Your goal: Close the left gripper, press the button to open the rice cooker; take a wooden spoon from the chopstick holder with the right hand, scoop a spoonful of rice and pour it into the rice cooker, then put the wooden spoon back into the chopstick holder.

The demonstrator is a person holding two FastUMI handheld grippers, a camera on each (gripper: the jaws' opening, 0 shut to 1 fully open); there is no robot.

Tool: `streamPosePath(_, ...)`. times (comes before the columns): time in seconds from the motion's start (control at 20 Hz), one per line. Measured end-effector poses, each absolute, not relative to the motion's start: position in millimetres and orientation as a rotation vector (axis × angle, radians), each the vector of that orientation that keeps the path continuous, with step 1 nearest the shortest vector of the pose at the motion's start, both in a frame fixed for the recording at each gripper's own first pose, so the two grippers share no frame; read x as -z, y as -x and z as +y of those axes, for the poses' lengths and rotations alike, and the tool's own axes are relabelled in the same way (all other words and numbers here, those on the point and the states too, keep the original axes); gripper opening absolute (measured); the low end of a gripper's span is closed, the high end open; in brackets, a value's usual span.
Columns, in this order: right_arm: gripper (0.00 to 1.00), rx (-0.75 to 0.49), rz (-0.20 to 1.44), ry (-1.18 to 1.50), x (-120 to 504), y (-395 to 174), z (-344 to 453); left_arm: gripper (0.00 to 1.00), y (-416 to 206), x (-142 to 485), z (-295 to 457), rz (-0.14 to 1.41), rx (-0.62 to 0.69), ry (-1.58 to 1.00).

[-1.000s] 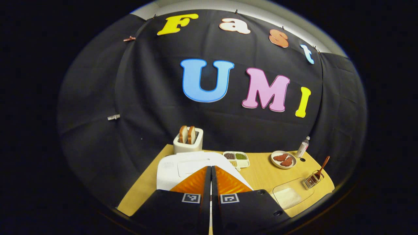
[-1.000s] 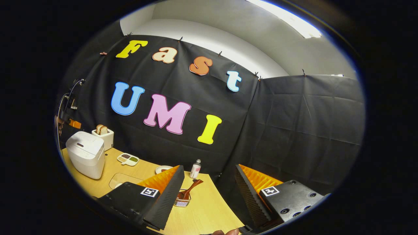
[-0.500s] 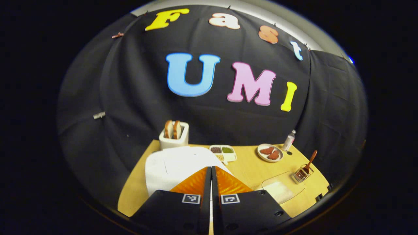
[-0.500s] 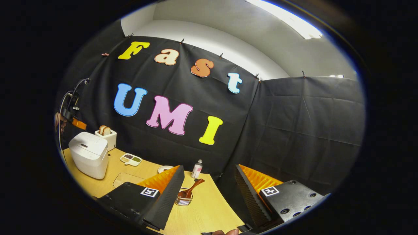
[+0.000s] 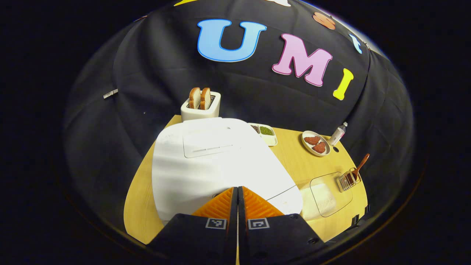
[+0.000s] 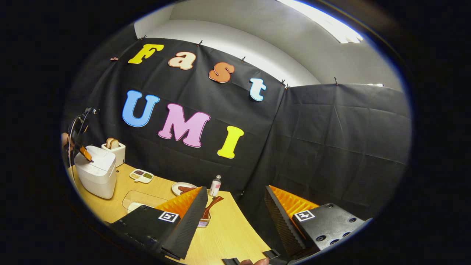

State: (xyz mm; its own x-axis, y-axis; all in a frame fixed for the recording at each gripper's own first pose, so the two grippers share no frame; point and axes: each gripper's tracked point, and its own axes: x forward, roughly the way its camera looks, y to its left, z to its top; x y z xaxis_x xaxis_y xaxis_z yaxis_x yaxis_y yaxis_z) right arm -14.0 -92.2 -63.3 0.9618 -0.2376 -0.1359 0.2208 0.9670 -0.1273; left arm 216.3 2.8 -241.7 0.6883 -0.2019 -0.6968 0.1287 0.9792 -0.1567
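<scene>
**Left fingers pressed together over the cooker's front edge**

Over the white rice cooker (image 5: 217,162) your left gripper (image 5: 237,195) sits with its two orange fingers pressed flat against each other, nothing between them, and the tips are right at the front edge of the lid. From the left gripper view you cannot tell whether they actually touch the lid. In the right gripper view, far off at the left, that same gripper (image 6: 87,157) meets the front top edge of the cooker (image 6: 96,176), and the lid lies shut.

Your right gripper (image 6: 235,206) stands wide, its fingers well apart and holding nothing, above the near right part of the wooden table (image 6: 228,235). Just past its left finger you see the wire chopstick holder (image 6: 203,222) with the wooden spoon (image 6: 212,204) standing in it, handle leaning up and to the right. In the left gripper view the holder (image 5: 347,179) and spoon (image 5: 361,165) sit near the table's right edge, well apart from the cooker.

Between cooker and holder lies a clear tray (image 5: 329,195) with white rice (image 5: 312,200) in it. Behind the cooker a white toaster (image 5: 200,106) holds two slices of bread. To its right are a divided dish of grains (image 5: 265,133), a plate with two reddish pieces (image 5: 315,143), and a small bottle (image 5: 337,134) by the black cloth.
</scene>
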Motion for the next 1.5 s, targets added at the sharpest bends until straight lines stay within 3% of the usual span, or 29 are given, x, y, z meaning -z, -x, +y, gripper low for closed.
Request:
streamPosePath(0.4, 0.98, 0.229, 0.154, 0.126, 65.7, 13.6, -91.4, 0.08, -216.8, 233.3, 3.6, 0.799, 0.174, 0.036)
streamPosePath(0.8, 0.98, 0.207, 0.148, 0.11, 69.6, 12.8, -91.9, 0.09, -239.2, 125.4, 15.8, 0.392, 0.091, -0.071)
streamPosePath(0.85, 0.98, 0.2, 0.146, 0.107, 71.0, 10.7, -92.5, 0.13, -237.5, 110.7, 16.1, 0.337, 0.08, -0.086)
streamPosePath(0.9, 0.98, 0.191, 0.145, 0.101, 72.5, 7.7, -93.8, 0.44, -231.8, 96.3, 15.9, 0.29, 0.071, -0.097)
streamPosePath(1.0, 0.98, 0.166, 0.15, 0.085, 77.9, -1.1, -94.6, 0.79, -220.2, 73.4, 9.9, 0.199, 0.059, -0.084)
streamPosePath(1.2, 0.98, 0.081, 0.144, 0.045, 98.3, -37.8, -103.2, 0.95, -180.9, 46.1, -6.9, 0.104, 0.005, -0.022)
streamPosePath(1.5, 0.98, -0.096, 0.234, -0.128, 192.5, -113.3, -113.4, 0.96, -121.2, 46.8, -63.0, 0.133, -0.063, 0.029)
